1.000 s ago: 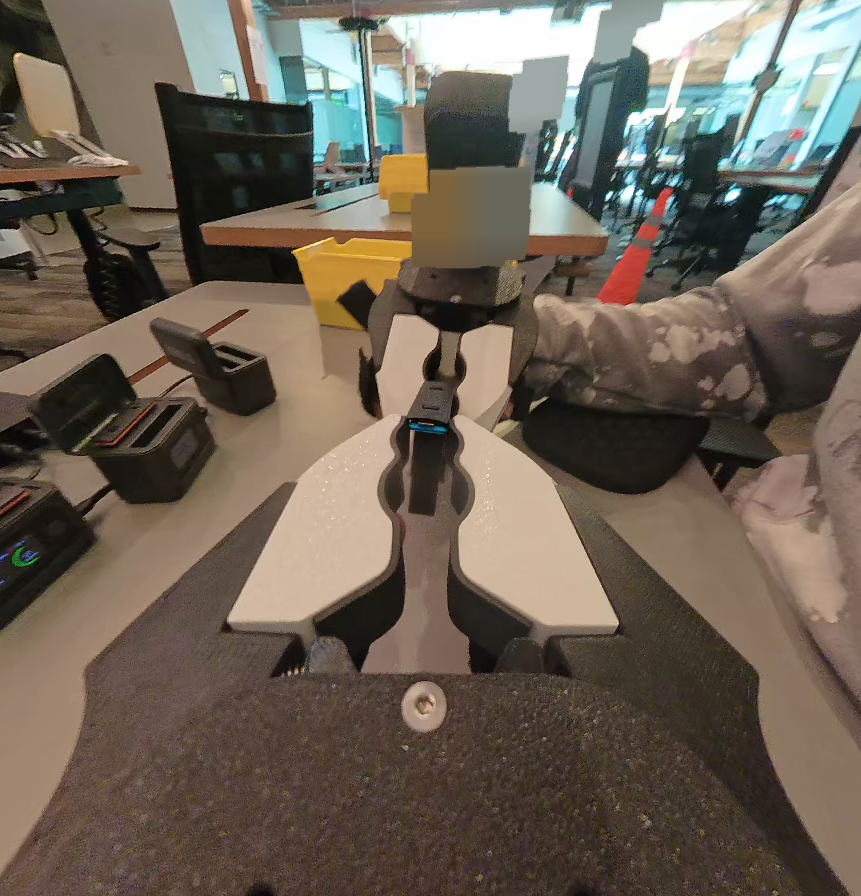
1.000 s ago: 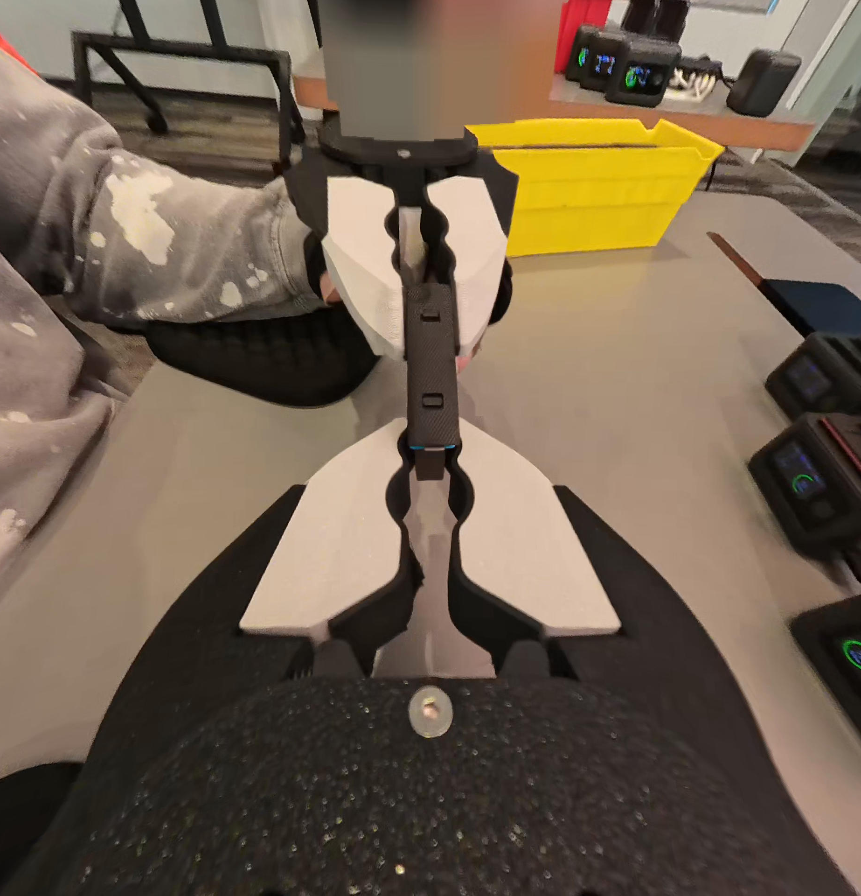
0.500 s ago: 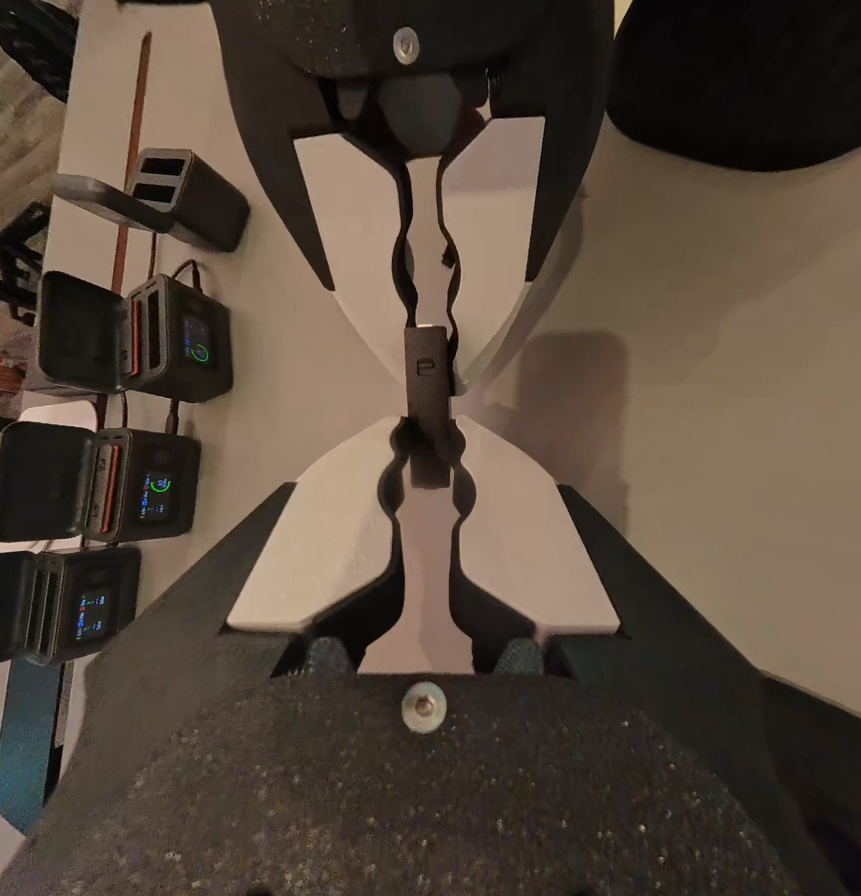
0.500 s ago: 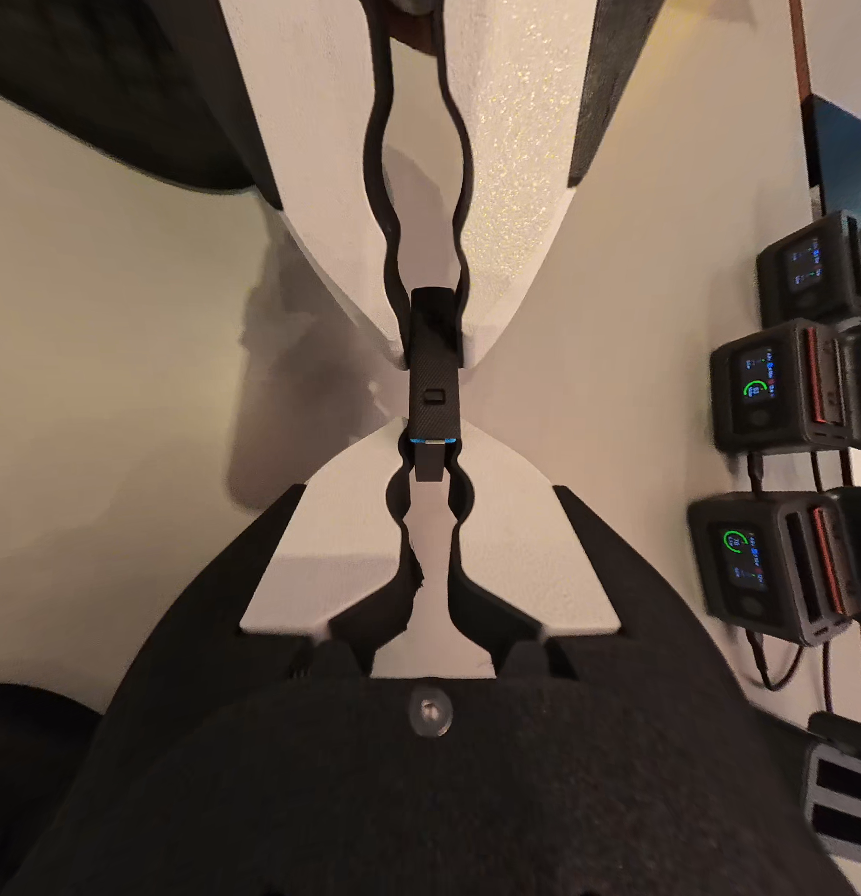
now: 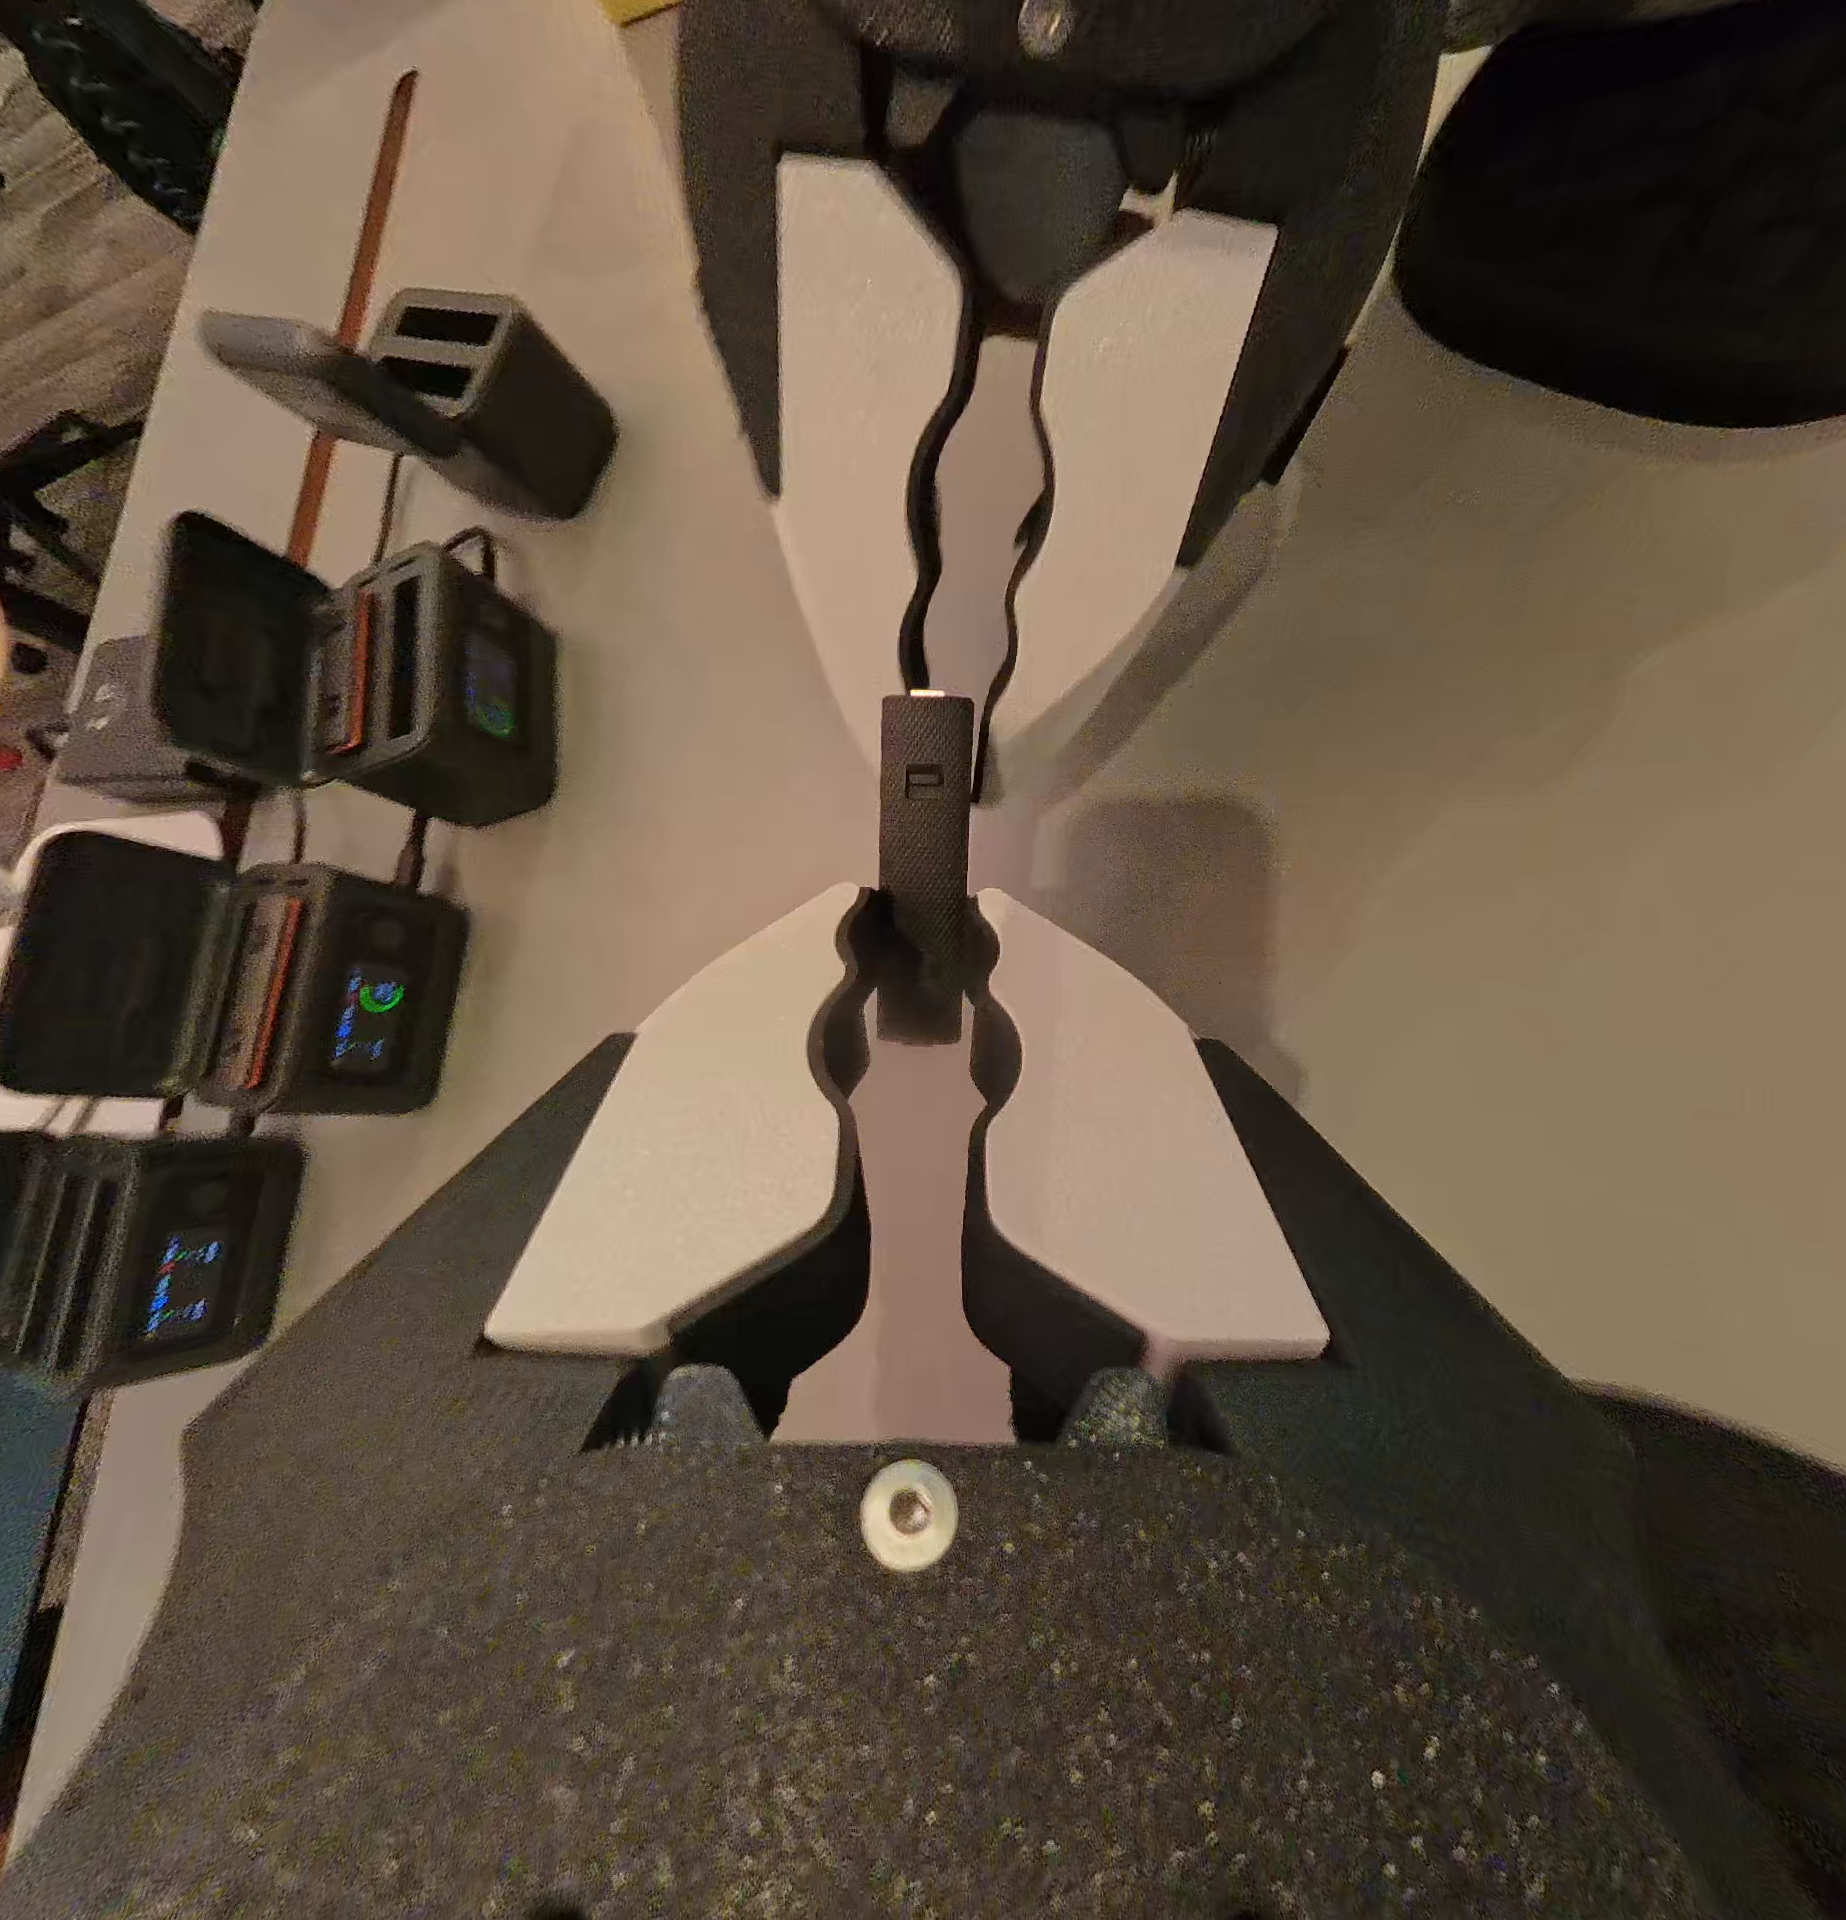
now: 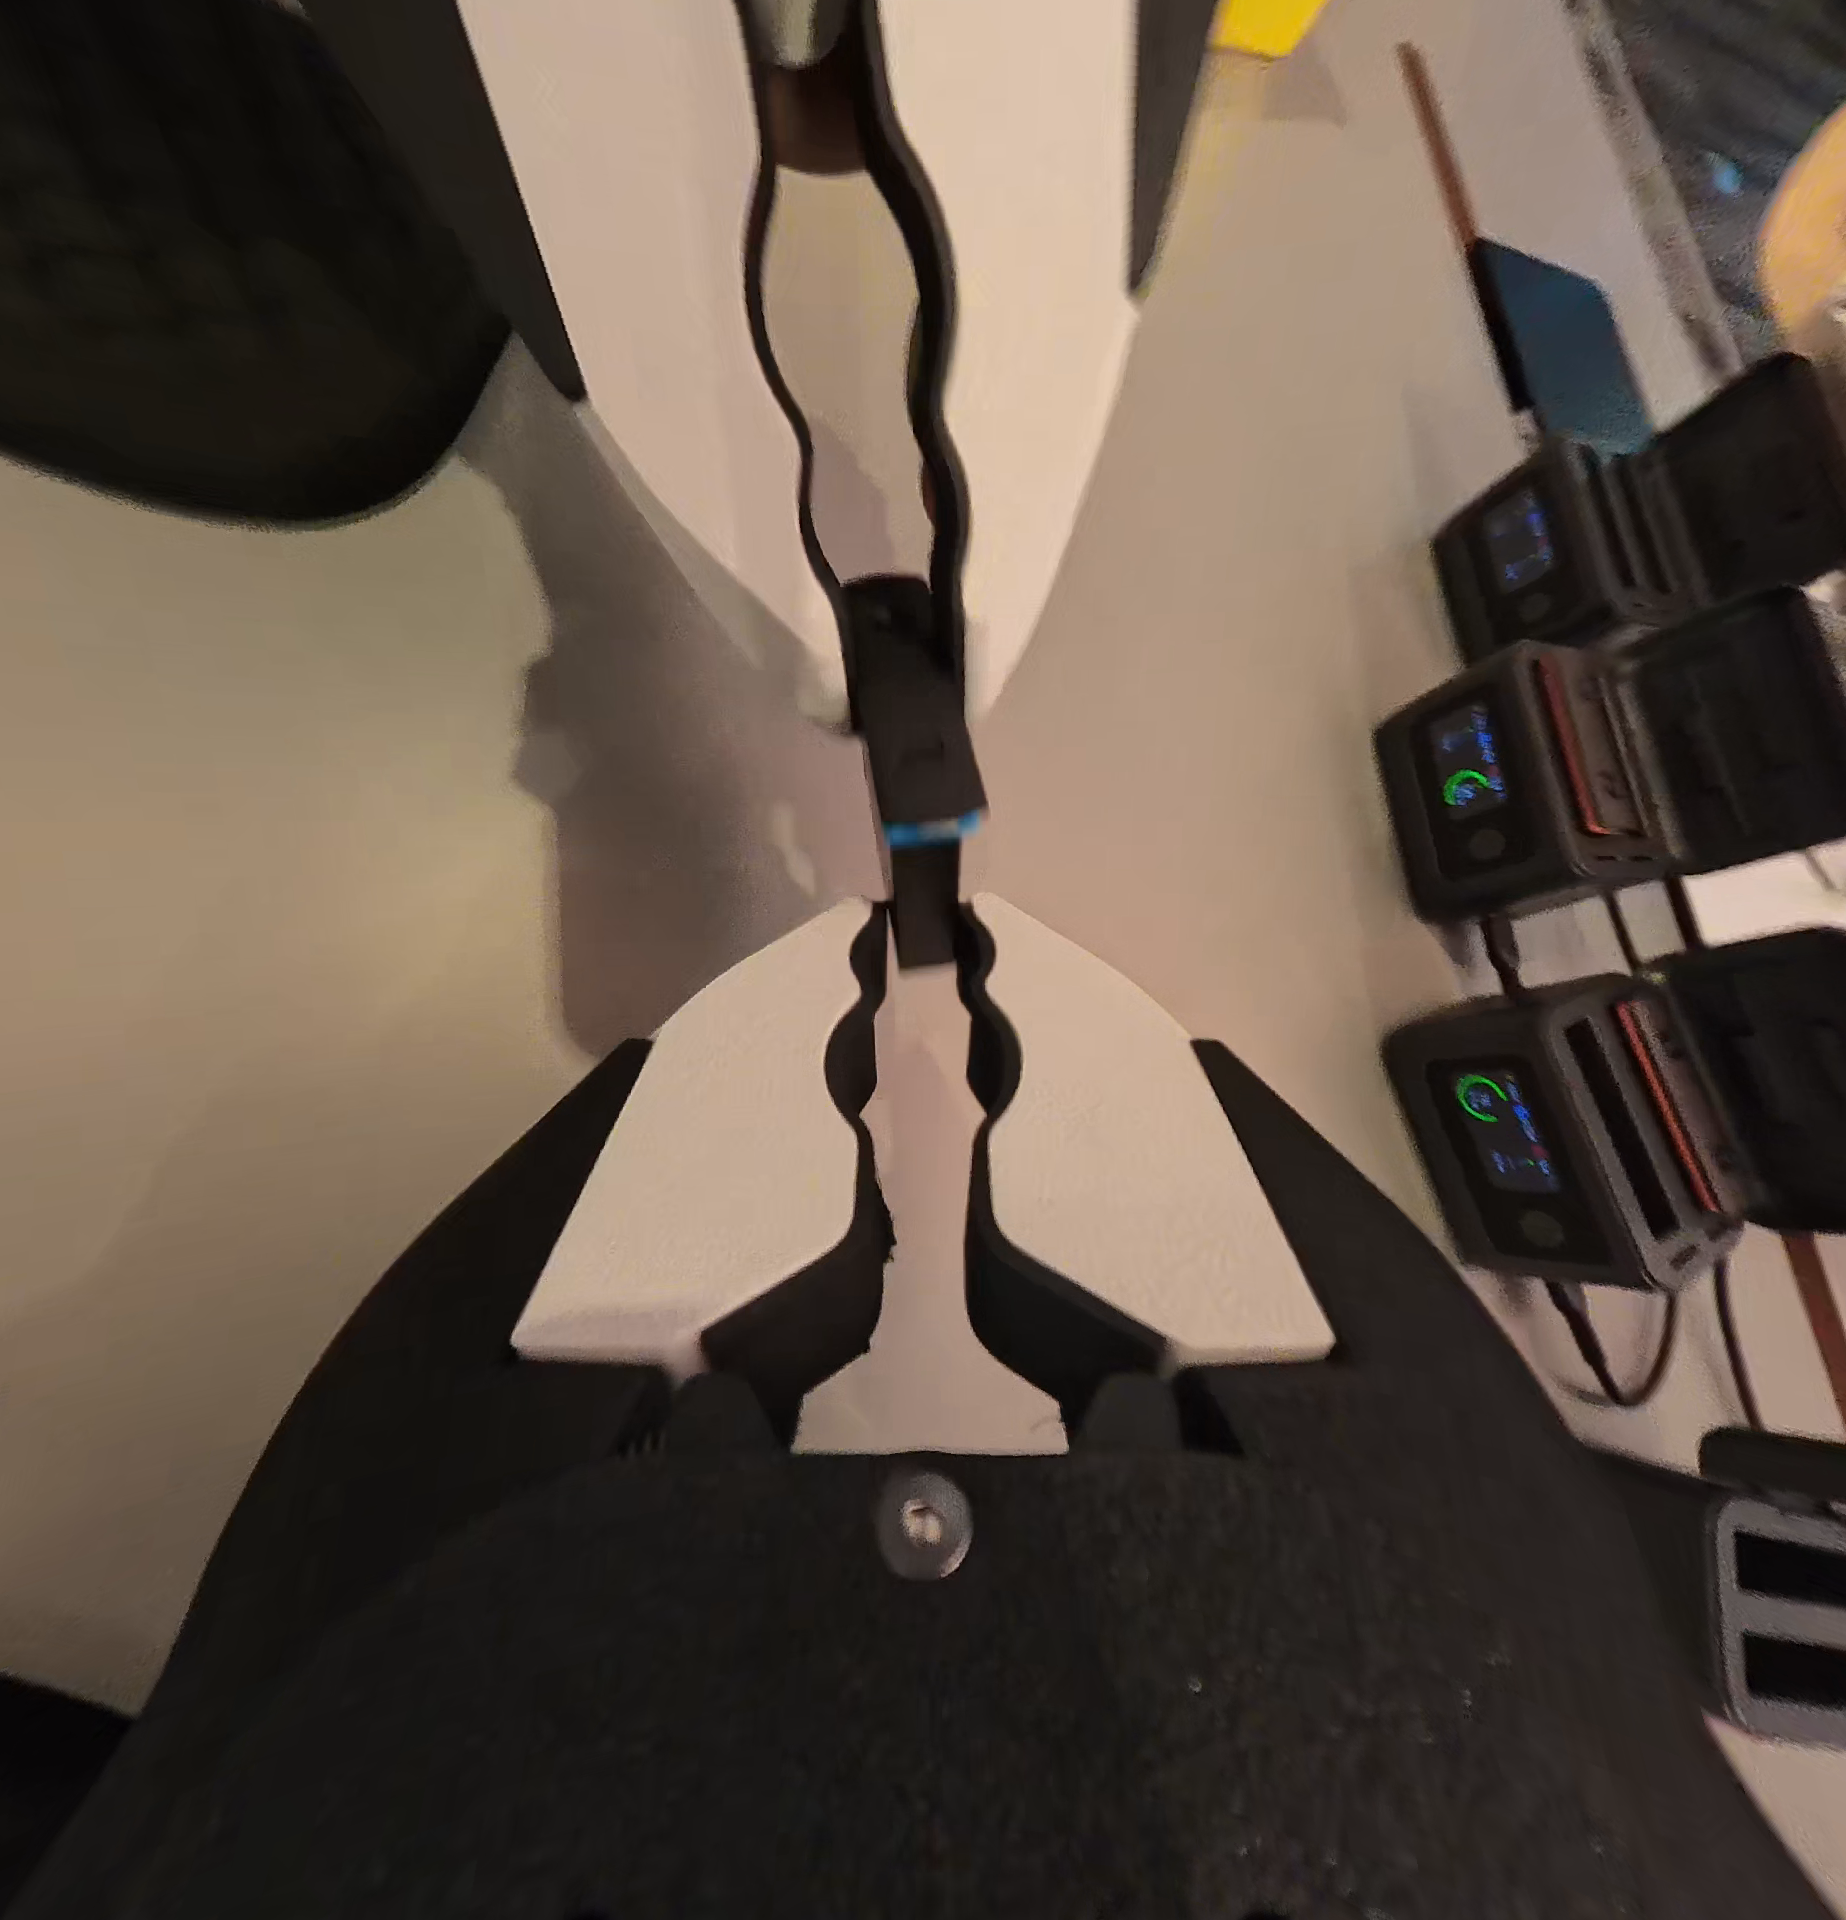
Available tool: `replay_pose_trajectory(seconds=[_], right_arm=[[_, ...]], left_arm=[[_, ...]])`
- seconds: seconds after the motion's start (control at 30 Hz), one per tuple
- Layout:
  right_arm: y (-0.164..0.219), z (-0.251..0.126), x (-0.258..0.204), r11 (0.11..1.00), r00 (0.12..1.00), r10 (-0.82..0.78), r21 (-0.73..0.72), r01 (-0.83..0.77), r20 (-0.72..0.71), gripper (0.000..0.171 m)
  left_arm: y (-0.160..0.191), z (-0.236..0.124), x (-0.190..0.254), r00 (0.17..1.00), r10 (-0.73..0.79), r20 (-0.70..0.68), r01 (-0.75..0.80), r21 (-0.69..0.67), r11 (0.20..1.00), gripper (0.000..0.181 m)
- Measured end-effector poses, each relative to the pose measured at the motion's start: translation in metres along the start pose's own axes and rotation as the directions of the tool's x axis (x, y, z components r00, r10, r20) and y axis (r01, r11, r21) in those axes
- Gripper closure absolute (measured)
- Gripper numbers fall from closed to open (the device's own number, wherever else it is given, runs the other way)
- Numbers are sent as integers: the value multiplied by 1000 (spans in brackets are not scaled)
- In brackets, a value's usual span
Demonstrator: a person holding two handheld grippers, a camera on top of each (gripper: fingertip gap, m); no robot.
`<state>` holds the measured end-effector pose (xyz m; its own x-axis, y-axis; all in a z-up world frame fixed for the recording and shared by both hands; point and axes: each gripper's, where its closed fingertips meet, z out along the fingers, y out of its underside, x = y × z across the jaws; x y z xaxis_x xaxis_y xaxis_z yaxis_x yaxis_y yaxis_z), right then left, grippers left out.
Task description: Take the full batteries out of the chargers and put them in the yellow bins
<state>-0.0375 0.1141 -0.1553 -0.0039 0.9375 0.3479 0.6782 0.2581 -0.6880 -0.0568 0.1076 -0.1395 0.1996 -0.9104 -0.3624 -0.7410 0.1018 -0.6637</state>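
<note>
A slim black battery (image 5: 926,821) with a blue band (image 6: 929,829) spans the gap between my two grippers, which face each other tip to tip above the grey table (image 5: 1470,935). My left gripper (image 5: 924,914) is shut on one end. My right gripper (image 6: 924,920) is shut on the blue-banded end; it shows opposite in the left wrist view (image 5: 950,748). Black chargers with lit screens and open lids line the table edge (image 5: 431,686) (image 6: 1501,769). Only a sliver of a yellow bin (image 6: 1262,26) shows.
An open charger with two empty slots (image 5: 483,416) stands at the end of the row, also in the right wrist view (image 6: 1792,1631). A dark blue pad (image 6: 1553,322) lies past the chargers. A black chair seat (image 5: 1646,208) sits off the table's other side. My left and right fingertips are right by each other.
Both grippers have tipped from level to looking down at the table, still joined by the battery. Since half a second ago the battery has tilted slightly in the right wrist view.
</note>
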Motion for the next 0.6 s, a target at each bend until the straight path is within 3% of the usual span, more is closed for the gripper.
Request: replay_pose_trajectory(seconds=[0.33,0.6], right_arm=[[26,-27,72,965,943,245,152,-215,-224,159],[35,-19,70,974,947,217,114,-195,-237,159]], left_arm=[[43,-59,-136,979,-14,202,39,-119,992,166],[84,-51,-219,971,31,236,36,-275,961,166]])
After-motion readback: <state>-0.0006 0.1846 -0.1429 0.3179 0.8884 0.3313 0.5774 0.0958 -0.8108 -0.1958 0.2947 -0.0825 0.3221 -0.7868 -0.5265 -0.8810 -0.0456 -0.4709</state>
